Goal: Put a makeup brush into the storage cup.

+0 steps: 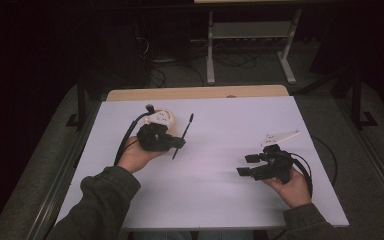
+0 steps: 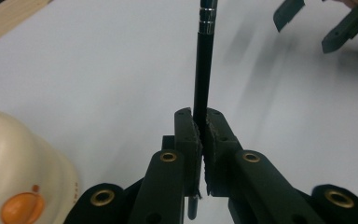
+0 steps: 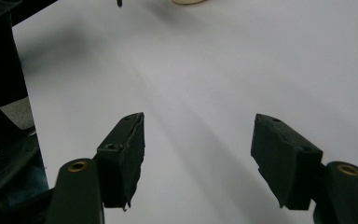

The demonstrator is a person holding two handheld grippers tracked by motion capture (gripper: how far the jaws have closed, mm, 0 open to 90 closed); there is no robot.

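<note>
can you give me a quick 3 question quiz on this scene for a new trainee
1. True or false: the left gripper is shut on the black pen.
2. Which best describes the right gripper? A. open, with nothing between its jaws B. shut on a cloth C. shut on the pen
3. Fill in: in the left gripper view, the cream object beside the left gripper carries an ______ round button.

Key: 1 true; 2 A; 3 orange
</note>
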